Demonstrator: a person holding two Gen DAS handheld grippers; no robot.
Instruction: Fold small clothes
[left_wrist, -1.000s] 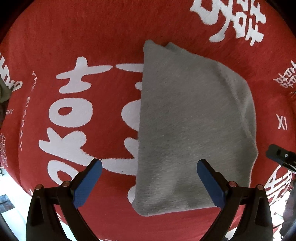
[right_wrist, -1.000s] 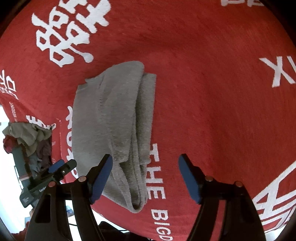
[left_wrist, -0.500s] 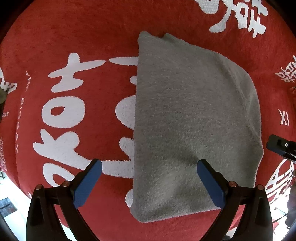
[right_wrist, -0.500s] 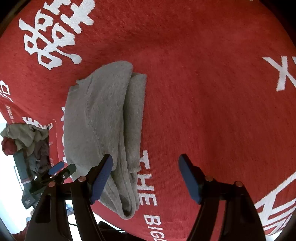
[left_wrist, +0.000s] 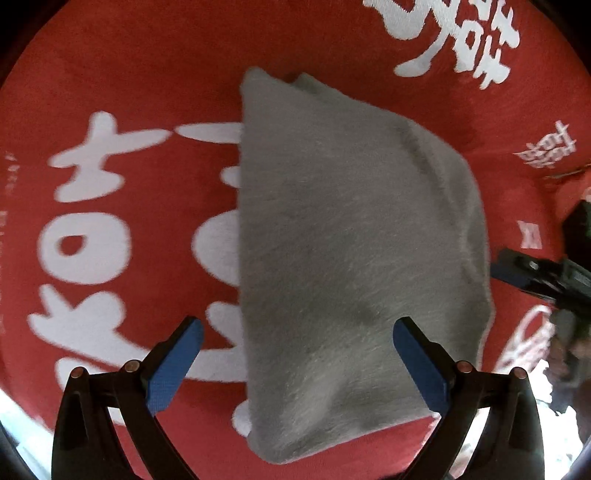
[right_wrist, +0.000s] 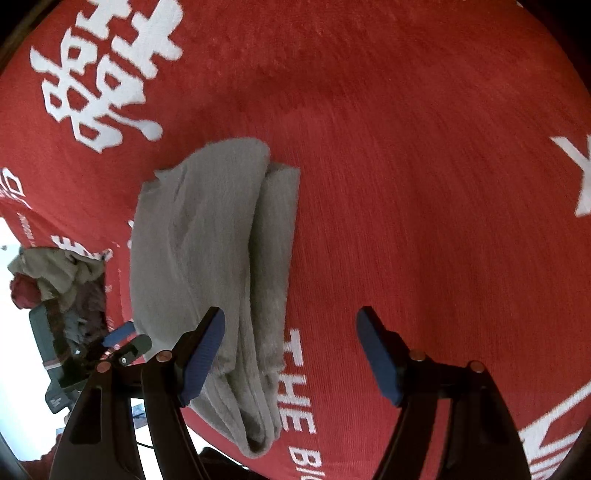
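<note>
A folded grey garment (left_wrist: 347, 258) lies flat on a red cloth with white lettering (left_wrist: 129, 110). My left gripper (left_wrist: 295, 363) is open and empty, hovering over the garment's near edge, with one blue pad above the fabric and the other above the red cloth. In the right wrist view the same garment (right_wrist: 214, 266) shows its stacked folded layers. My right gripper (right_wrist: 290, 354) is open and empty above the garment's right edge. The right gripper's tip also shows in the left wrist view (left_wrist: 532, 273), beside the garment's right side.
The red cloth (right_wrist: 406, 166) stretches wide to the right of the garment. A heap of other clothes in a dark bin (right_wrist: 55, 280) sits past the cloth's left edge. A bright floor shows beyond the cloth's near edge.
Both grippers have moved closer to the garment, which now fills more of the left wrist view. The right gripper's tip has come nearer the garment's right edge. Both stay open.
</note>
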